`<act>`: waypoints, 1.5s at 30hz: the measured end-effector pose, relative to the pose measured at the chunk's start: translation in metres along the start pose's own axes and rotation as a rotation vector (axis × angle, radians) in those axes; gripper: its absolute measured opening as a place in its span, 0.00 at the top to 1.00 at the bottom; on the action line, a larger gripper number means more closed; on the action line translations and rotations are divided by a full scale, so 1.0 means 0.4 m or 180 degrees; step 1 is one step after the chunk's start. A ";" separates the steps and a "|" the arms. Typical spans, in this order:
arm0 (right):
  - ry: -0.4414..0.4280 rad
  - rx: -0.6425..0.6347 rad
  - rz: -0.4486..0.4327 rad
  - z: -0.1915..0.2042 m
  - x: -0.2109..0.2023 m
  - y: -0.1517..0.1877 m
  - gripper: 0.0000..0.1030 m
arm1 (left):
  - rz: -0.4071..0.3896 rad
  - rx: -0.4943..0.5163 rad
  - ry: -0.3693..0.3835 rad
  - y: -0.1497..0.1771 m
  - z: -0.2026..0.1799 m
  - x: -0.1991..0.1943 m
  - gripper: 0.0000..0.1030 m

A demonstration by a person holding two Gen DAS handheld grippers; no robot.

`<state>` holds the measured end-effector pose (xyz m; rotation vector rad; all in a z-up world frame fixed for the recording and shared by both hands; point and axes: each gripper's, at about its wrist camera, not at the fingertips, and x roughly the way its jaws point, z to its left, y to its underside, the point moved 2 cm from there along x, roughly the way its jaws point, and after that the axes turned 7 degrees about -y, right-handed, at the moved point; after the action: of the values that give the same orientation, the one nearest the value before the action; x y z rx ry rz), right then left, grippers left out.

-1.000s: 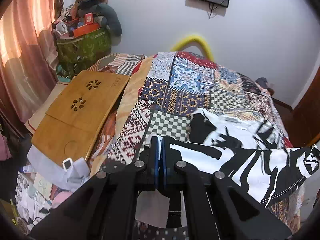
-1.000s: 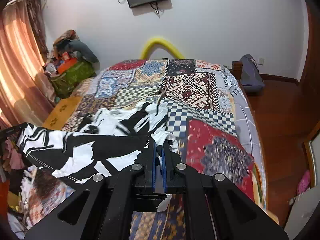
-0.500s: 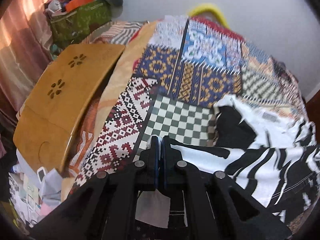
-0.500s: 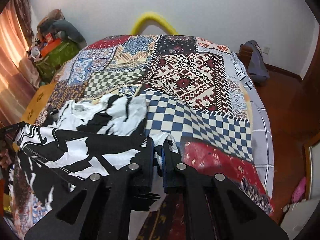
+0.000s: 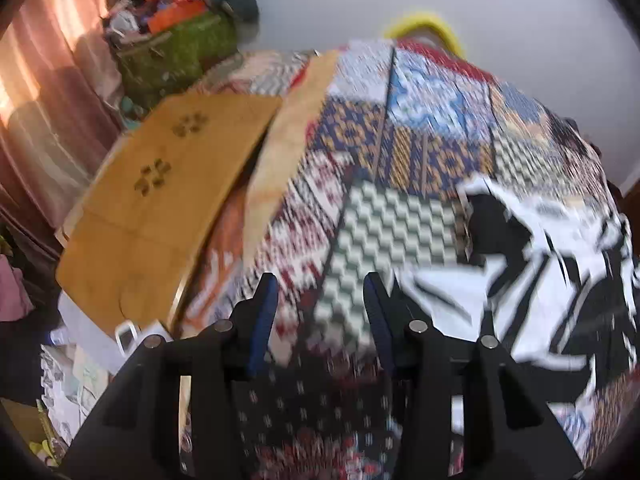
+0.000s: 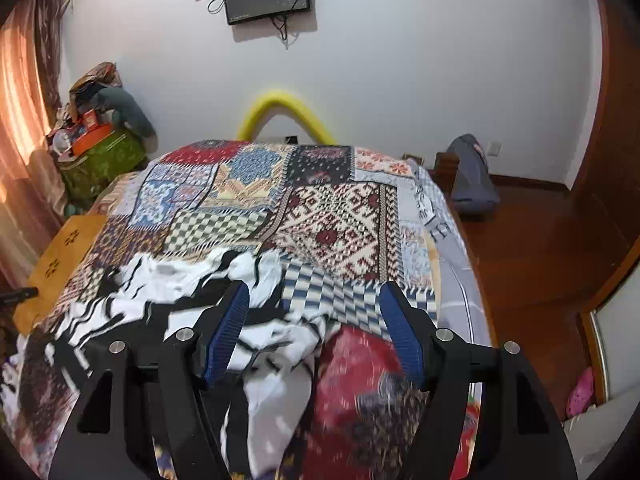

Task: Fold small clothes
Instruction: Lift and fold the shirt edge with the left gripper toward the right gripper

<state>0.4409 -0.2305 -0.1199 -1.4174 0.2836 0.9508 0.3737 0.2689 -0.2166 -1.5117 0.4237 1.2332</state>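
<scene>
I am letting go with both jaws just opening, left gripper [image 5: 320,300] and right gripper [image 6: 314,320] gripping nothing; the black-and-white garment [image 6: 160,292] is lying rumpled on the patchwork quilt [image 6: 332,216]'s near half; folding is barely starting, I judge.

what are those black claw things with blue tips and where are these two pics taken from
They are two hand-held grippers, one in each of a person's hands, each with a camera looking along its fingers. One picture looks out over the left gripper, the other over the right gripper.

Both look down on a bed under a patchwork quilt. A black-and-white shirt lies on it. Both sets of jaws have just been opening and now stand open, holding nothing; the shirt rests loose on the quilt.
</scene>
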 end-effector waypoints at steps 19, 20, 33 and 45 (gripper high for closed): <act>-0.0709 0.0324 0.0751 0.074 0.107 0.257 0.84 | 0.0477 0.0419 0.0590 0.204 -0.184 0.021 0.92; -0.0691 0.0290 0.0741 0.079 0.099 0.258 0.85 | 0.0449 0.0448 0.0576 0.208 -0.184 0.012 0.93; -0.0623 0.0054 0.0997 0.108 -0.035 0.427 0.87 | 0.0375 0.0523 0.0488 0.368 -0.060 -0.127 0.99; -0.0011 -0.0314 0.0631 0.118 -0.177 0.373 0.59 | 0.0080 0.0630 0.0402 0.353 -0.051 -0.226 0.87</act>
<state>0.2757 -0.2340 -0.1676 -1.4972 0.3845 1.1418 0.2358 0.1716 -0.2134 -1.4217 0.6315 1.0849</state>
